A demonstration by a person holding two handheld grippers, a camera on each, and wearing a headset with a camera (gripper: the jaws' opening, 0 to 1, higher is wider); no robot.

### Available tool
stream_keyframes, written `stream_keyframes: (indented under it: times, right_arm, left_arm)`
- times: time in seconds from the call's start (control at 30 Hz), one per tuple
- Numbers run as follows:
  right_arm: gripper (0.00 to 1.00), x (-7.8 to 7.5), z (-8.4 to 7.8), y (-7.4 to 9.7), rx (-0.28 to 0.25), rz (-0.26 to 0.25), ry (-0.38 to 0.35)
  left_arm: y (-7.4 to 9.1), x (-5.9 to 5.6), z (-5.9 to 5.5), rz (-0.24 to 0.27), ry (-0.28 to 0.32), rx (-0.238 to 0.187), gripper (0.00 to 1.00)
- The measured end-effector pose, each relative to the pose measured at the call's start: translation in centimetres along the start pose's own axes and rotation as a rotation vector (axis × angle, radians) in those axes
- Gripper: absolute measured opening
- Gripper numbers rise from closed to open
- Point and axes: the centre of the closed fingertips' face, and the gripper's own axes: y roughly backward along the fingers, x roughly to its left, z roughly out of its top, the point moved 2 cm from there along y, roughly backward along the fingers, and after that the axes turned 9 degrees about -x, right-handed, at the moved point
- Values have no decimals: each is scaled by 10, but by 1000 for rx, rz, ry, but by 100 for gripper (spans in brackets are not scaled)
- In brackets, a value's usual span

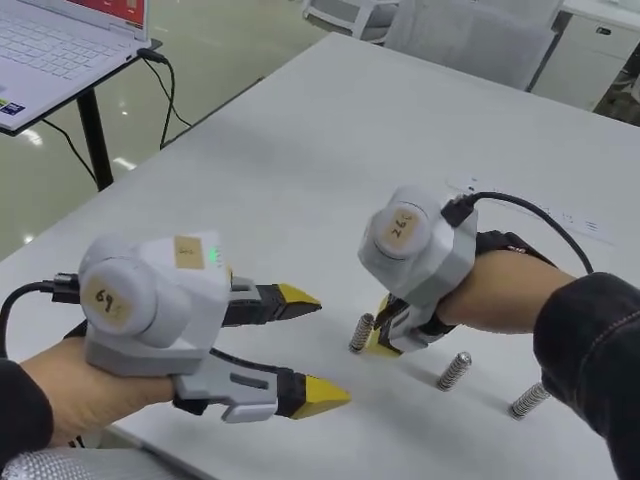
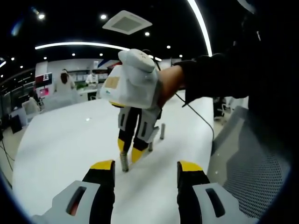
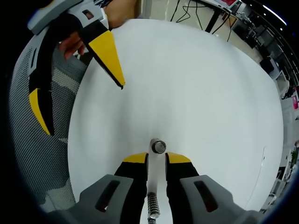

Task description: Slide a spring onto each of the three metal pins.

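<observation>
- Right tool (image 3: 158,158): the jaws stand close together, with a narrow slot between the yellow tips.
- The right gripper view shows the near pin (image 3: 158,146) end-on, its round metal cap just past the tips. Its spring (image 3: 152,207) runs along the slot. Whether the jaws press on it cannot be told.
- The head view adds the posture. The right hand (image 1: 500,290) holds the right tool pointing steeply down at the bench (image 1: 300,150). The near pin stands just beside the tip; contact is unclear from this angle.
- The head view also shows the middle pin (image 1: 454,370) and the far pin (image 1: 528,400). They stand in a row to the right of the near pin, apart from one another, each wrapped in a coil.
- Left tool (image 1: 330,348): the jaws are wide apart, with bare bench showing between them. The left hand (image 1: 80,385) holds it over the bench's near edge, left of the near pin and clear of it.
- The left gripper view faces the right tool from the front. The tips point down, the near pin stands upright at them, and the other two pins stand behind. A mesh chair (image 2: 252,163) sits at the side.
- Surroundings: a black cable (image 1: 540,215) leaves the right tool. An open laptop (image 1: 60,50) sits on a separate stand beyond the bench.
</observation>
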Motion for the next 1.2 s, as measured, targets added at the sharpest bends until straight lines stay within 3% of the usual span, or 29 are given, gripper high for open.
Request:
stream_keyframes:
  times: [1.2]
  right_arm:
    - [14,40,-13,17,-97,-72,-131]
  left_arm:
    - [-1,-10,-2,-50,-12,23,50]
